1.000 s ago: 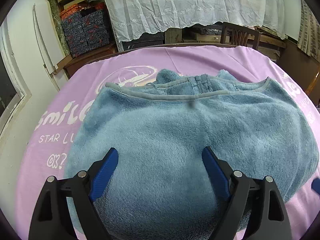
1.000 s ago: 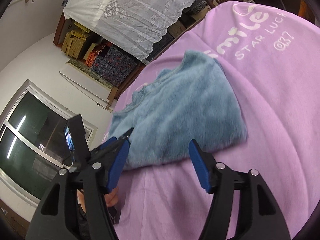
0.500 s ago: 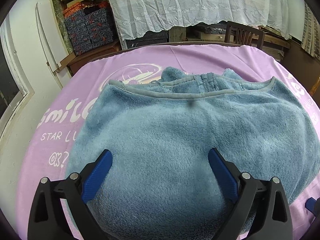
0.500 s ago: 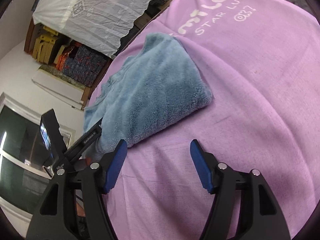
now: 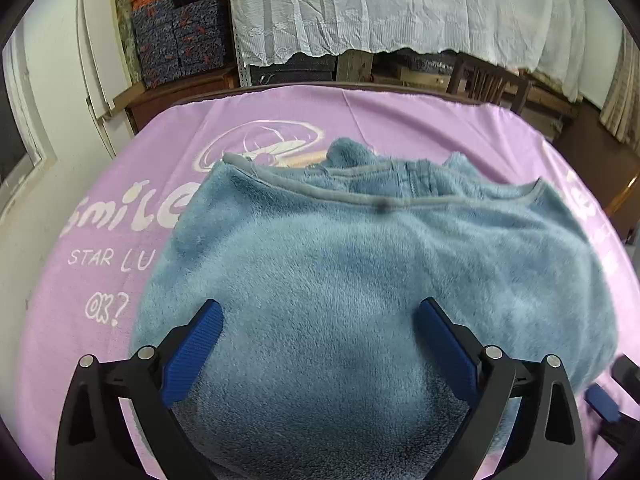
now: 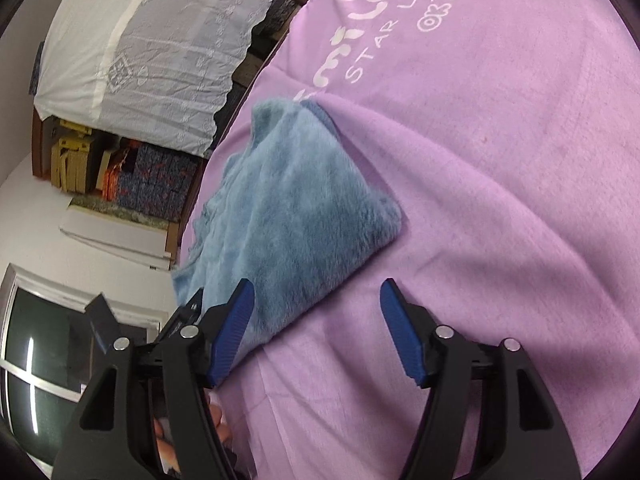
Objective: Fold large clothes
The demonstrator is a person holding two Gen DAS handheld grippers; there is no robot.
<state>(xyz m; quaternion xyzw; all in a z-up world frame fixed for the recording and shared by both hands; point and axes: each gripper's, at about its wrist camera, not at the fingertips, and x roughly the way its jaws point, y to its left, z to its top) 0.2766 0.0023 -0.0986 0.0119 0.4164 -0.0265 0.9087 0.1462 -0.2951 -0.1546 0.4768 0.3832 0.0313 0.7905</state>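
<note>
A blue fleece garment [image 5: 360, 272] lies folded on the purple cloth [image 5: 120, 280], its trimmed neckline and zip toward the far side. My left gripper [image 5: 320, 316] hovers over the garment's near part, open wide with only fleece surface under it. In the right wrist view the garment [image 6: 296, 208] runs up and left. My right gripper [image 6: 316, 292] is open above the cloth at the garment's near corner. Its left finger [image 6: 232, 328] overlaps the fleece edge without pinching it. The left gripper [image 6: 184, 316] shows just behind that finger.
The purple cloth [image 6: 500, 200] carries white print reading "smile STAR LUCK OK?". Behind the table a white lace sheet [image 5: 380, 8] drapes over shelving, with patterned boxes [image 5: 180, 36] at left and a wooden chair [image 5: 488, 80] at right. A person's hand [image 6: 220, 428] holds the left gripper.
The left jaws spread wider over the garment. The right gripper rolled and dropped a little toward the cloth, so the garment's near corner now sits by its left finger.
</note>
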